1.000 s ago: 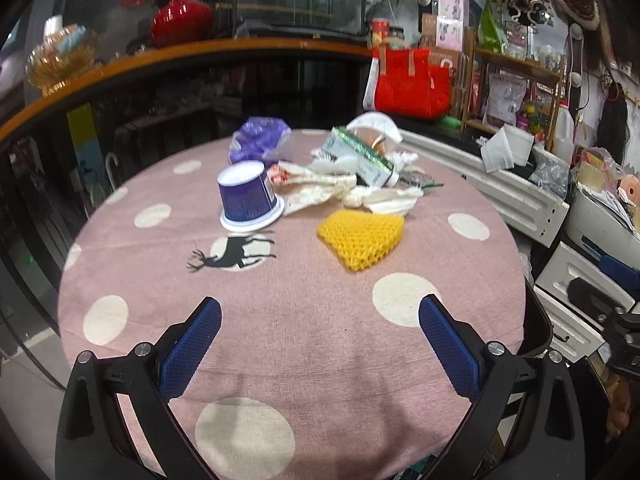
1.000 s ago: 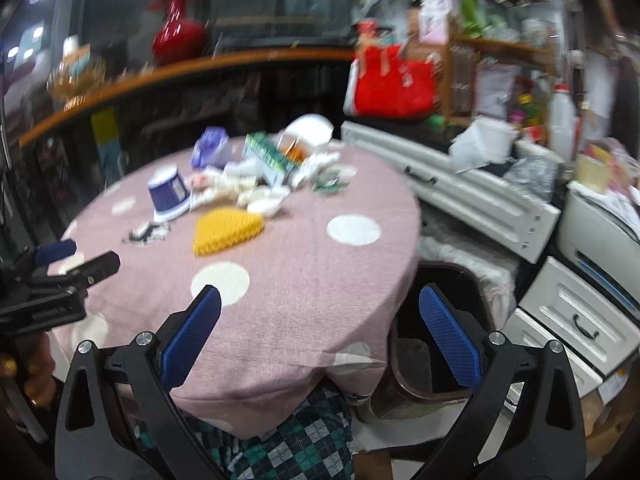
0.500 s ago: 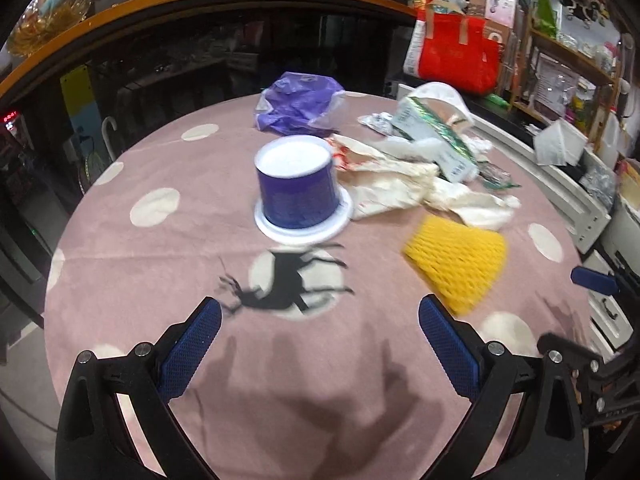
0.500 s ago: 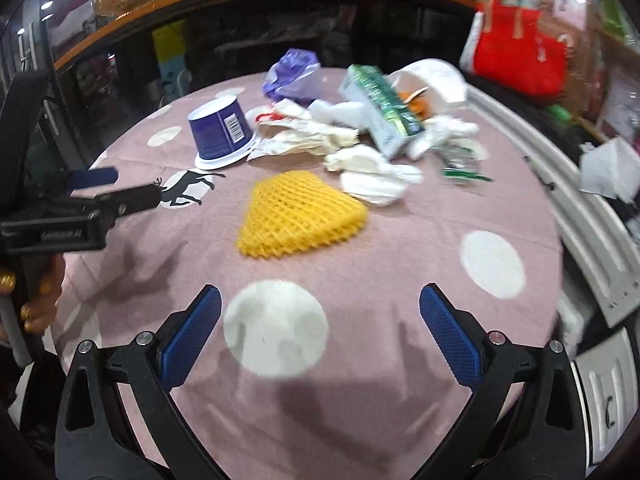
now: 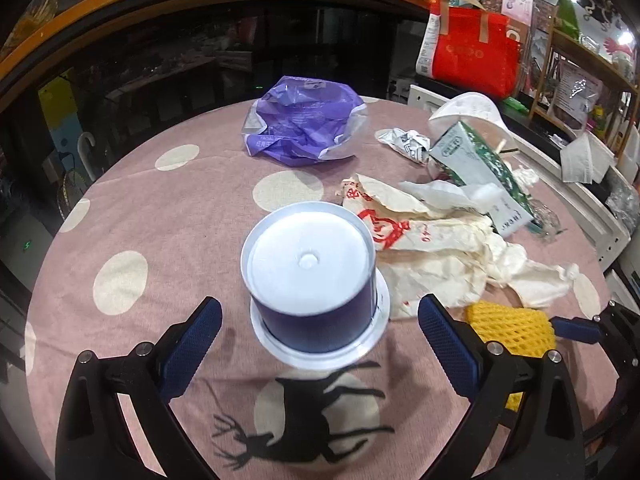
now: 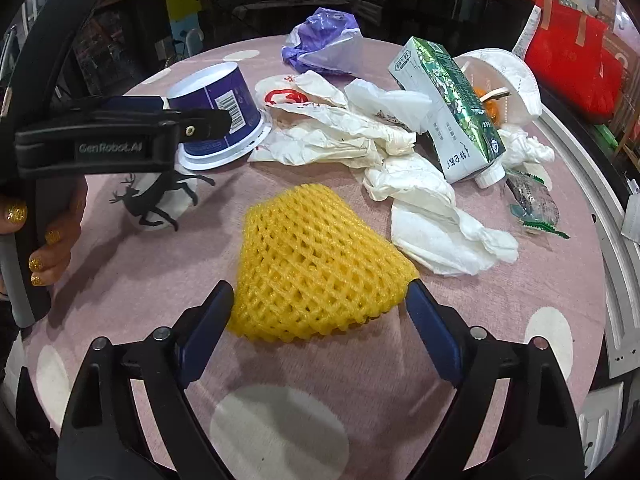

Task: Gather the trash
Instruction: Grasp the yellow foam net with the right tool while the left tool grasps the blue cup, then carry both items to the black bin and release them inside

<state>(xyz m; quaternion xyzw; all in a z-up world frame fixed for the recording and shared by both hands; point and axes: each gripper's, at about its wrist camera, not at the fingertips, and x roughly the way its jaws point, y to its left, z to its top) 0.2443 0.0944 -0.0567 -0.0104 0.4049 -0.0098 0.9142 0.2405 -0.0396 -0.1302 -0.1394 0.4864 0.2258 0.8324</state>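
Trash lies on a round pink dotted table (image 5: pixel 160 240). An upturned purple cup (image 5: pixel 312 280) stands on its white rim; my left gripper (image 5: pixel 320 316) is open with its fingers either side of the cup, apart from it. A yellow foam net (image 6: pixel 316 268) lies flat; my right gripper (image 6: pixel 320 308) is open with its fingertips at the net's near corners. The cup also shows in the right wrist view (image 6: pixel 224 108), partly behind the left gripper's finger. Crumpled white paper (image 6: pixel 360 132), a green carton (image 6: pixel 452 108) and a purple bag (image 5: pixel 304 120) lie beyond.
A white bowl (image 6: pixel 504 76) and small wrappers (image 6: pixel 532 200) sit at the table's far right. A red bag (image 5: pixel 476 52) stands on a counter behind. White cabinets (image 5: pixel 592 208) run along the right. A dark counter with an orange edge curves behind the table.
Both grippers have moved forward and down over the table. The left now straddles the purple cup. The right now reaches the yellow net's near edge. Both have stayed open.
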